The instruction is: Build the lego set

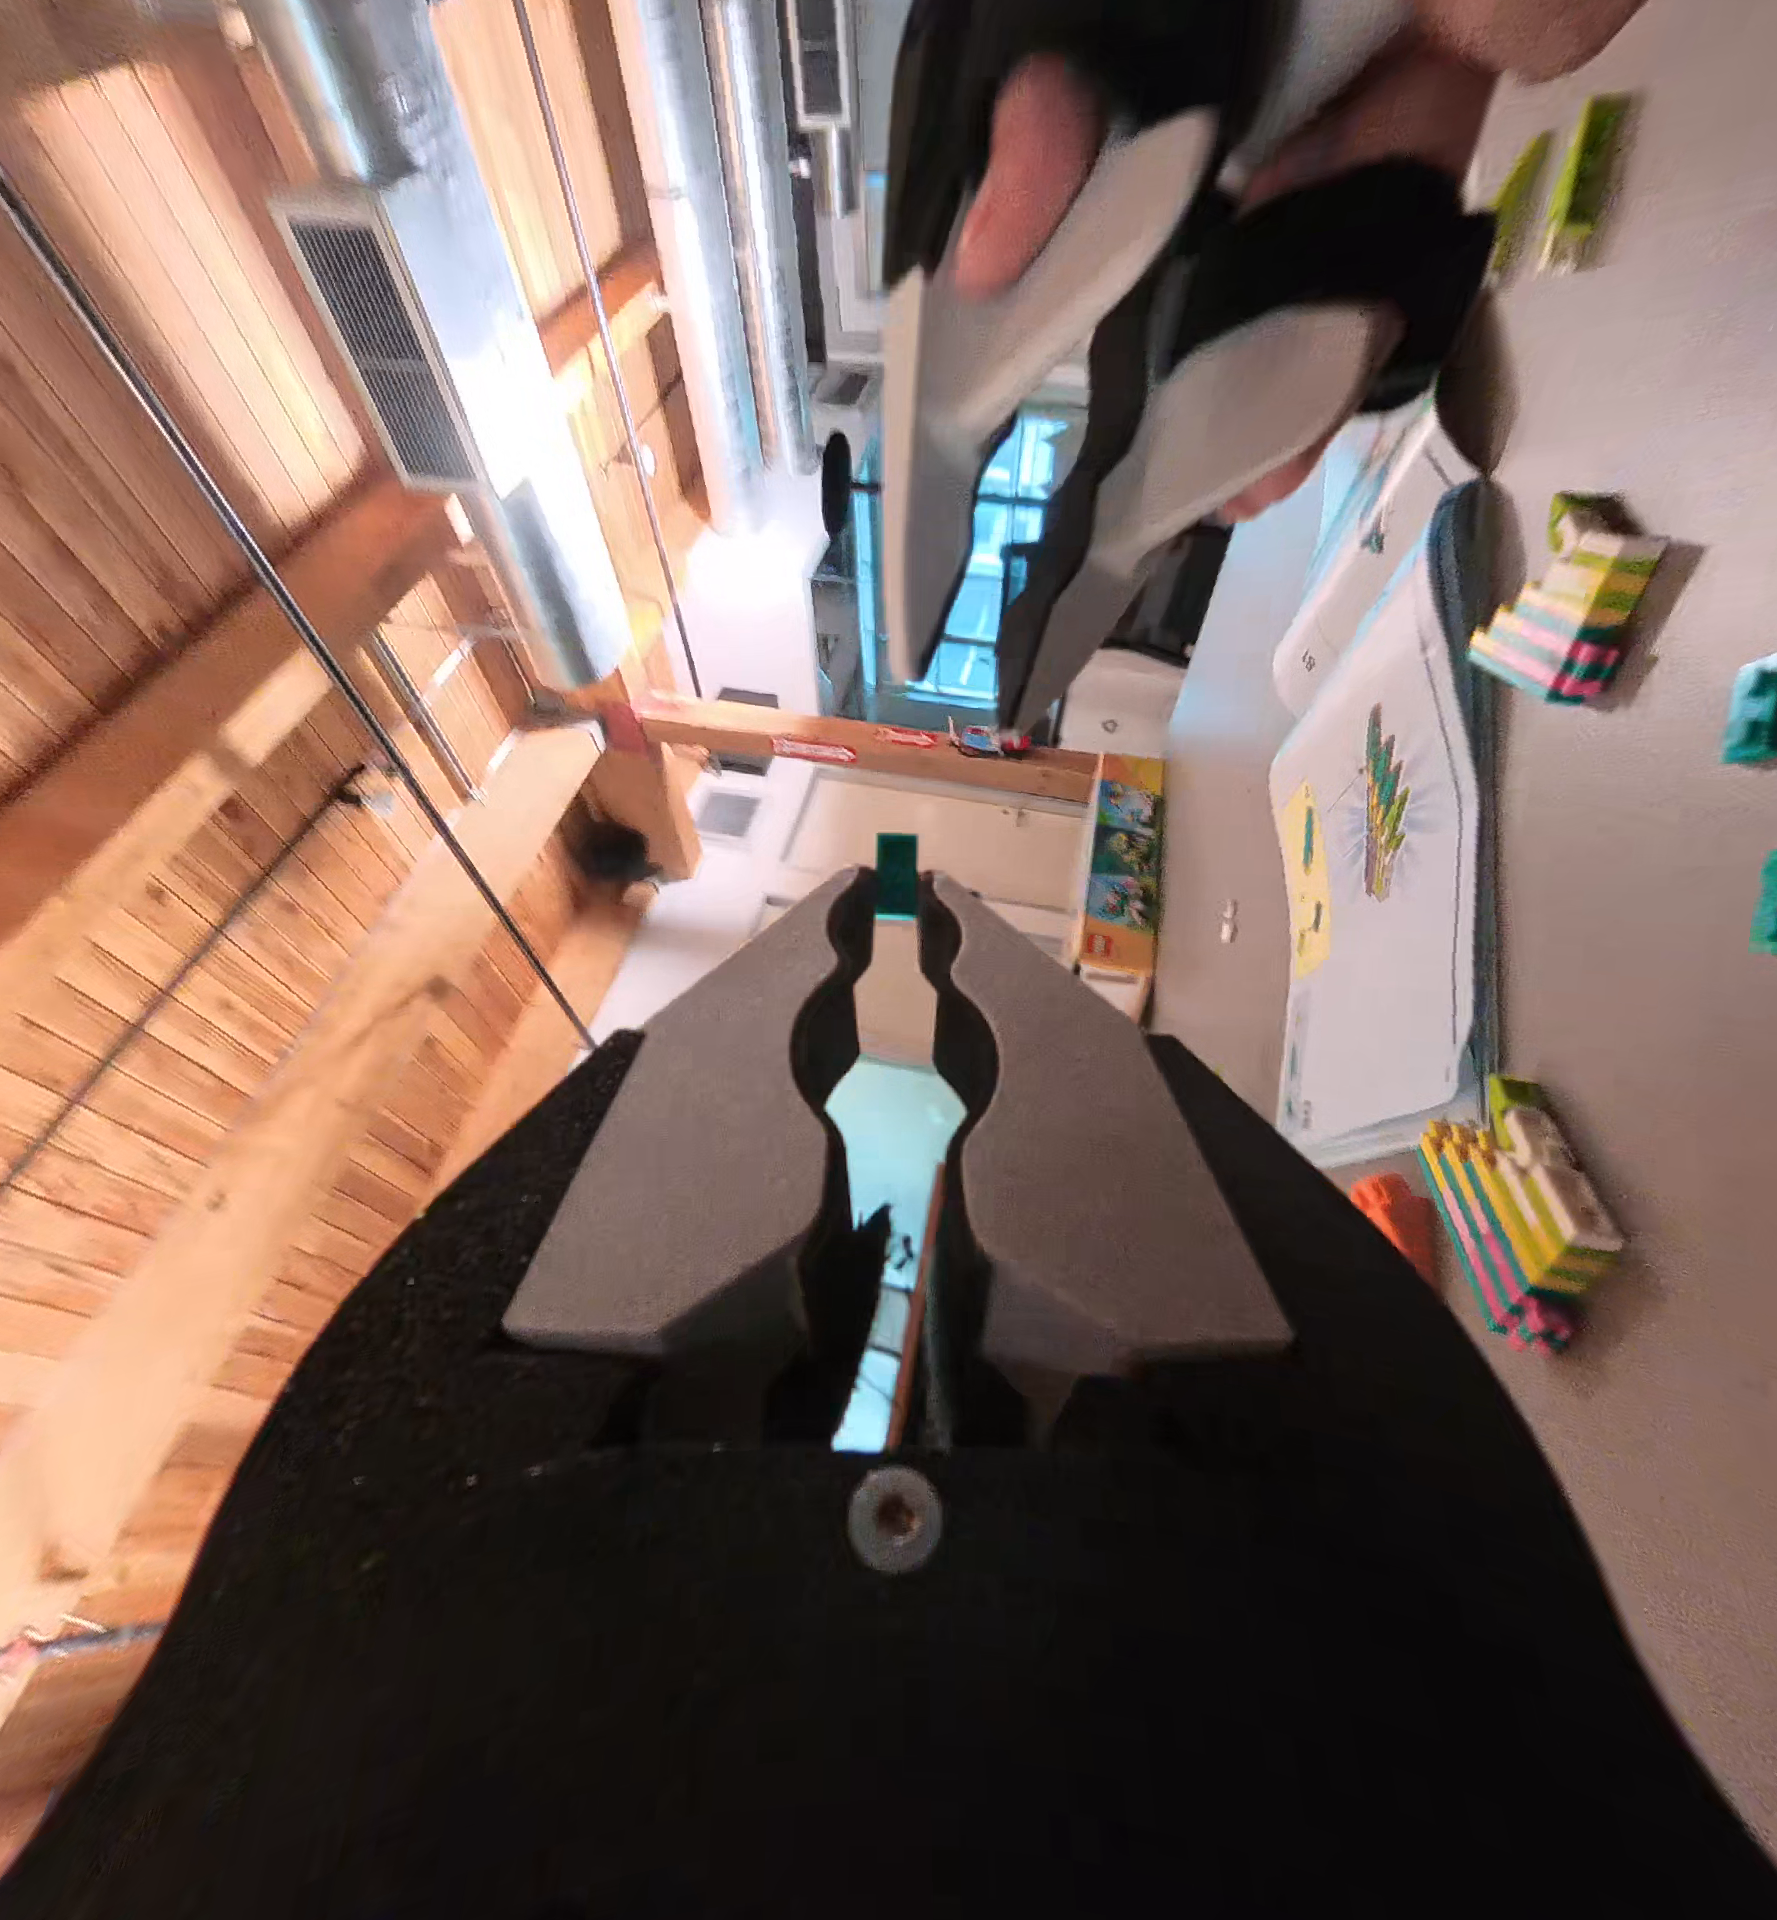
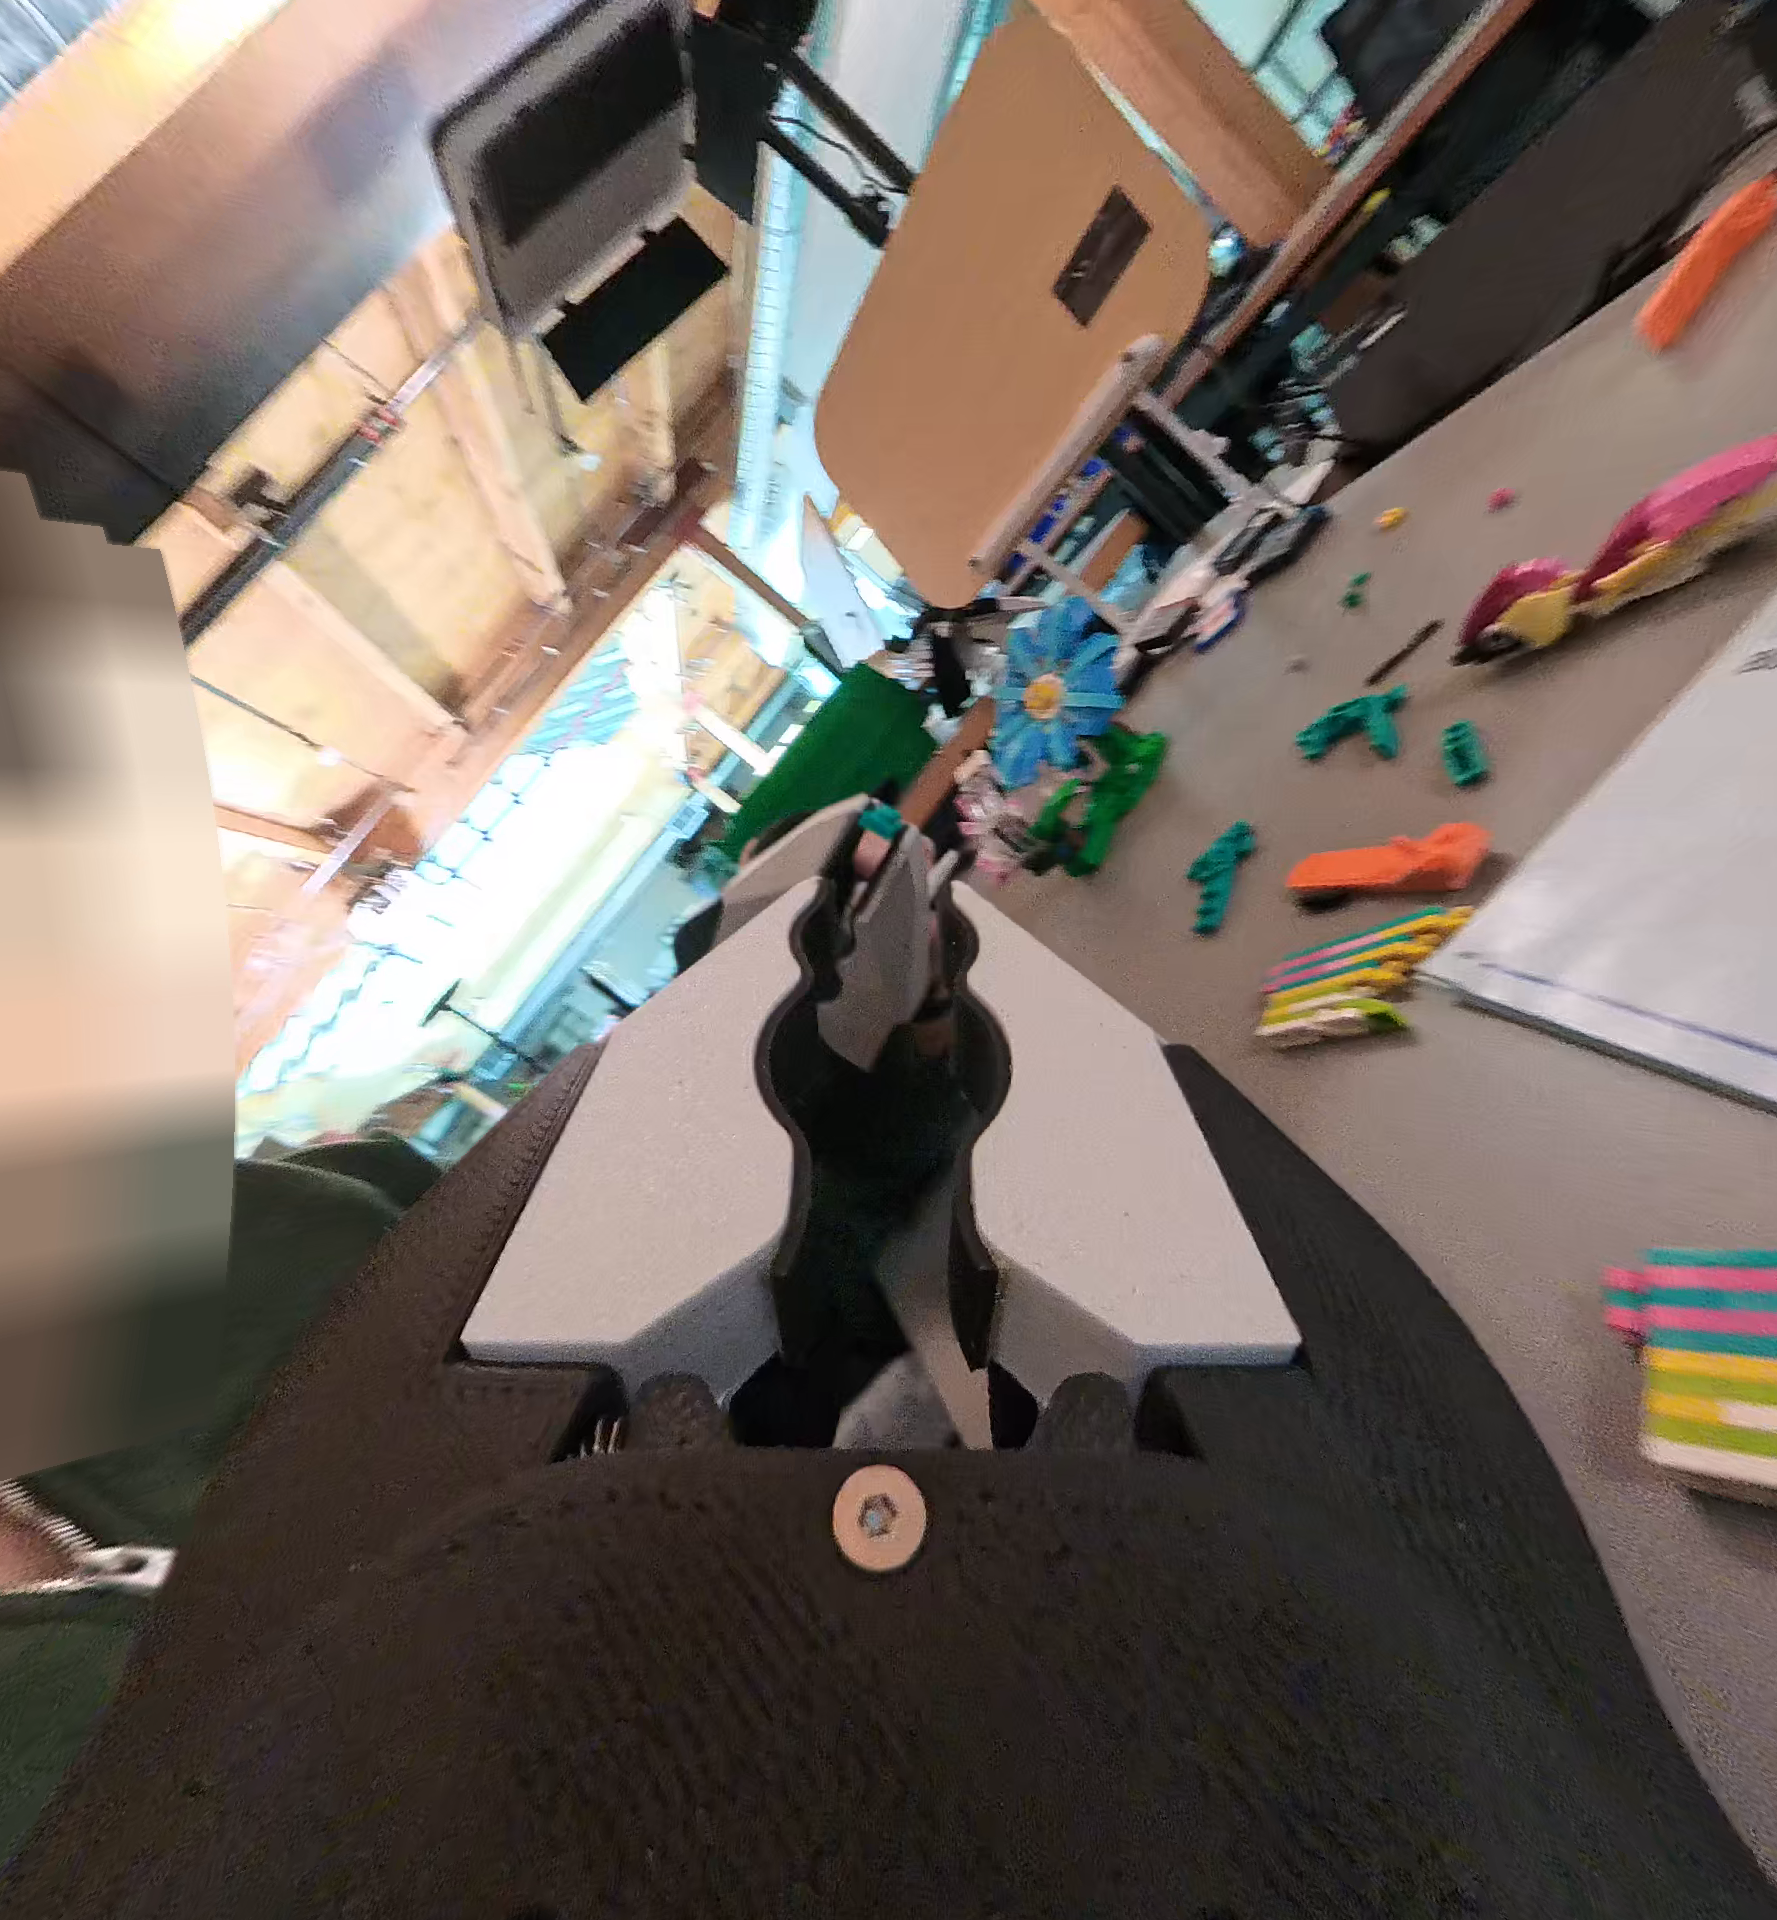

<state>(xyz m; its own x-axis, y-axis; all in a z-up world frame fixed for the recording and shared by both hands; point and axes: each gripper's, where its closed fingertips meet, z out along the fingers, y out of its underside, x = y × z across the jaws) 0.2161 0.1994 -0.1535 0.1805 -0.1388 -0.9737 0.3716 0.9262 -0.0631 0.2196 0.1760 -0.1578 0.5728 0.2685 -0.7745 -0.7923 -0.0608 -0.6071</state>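
- Small dark green flat plastic brick point(image 1: 899, 878): pinched at the tips of the left gripper point(image 1: 899, 883), up in the air, away from the grey table point(image 1: 1694, 1558).
- Right gripper point(image 2: 889, 883): jaws narrow, nothing between them.
- Open white paper booklet point(image 1: 1383, 914): flat on the table, striped brick stacks point(image 1: 1518, 1226) beside.

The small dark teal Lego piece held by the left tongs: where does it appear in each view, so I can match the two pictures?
Left wrist view: the small dark teal Lego piece sits just above centre, pinched between the tips of the left tongs.
Right wrist view: it shows near centre, at the tip of the far left tongs, just beyond the right tongs.
Shared landmark: the open white instruction booklet on the grey table.
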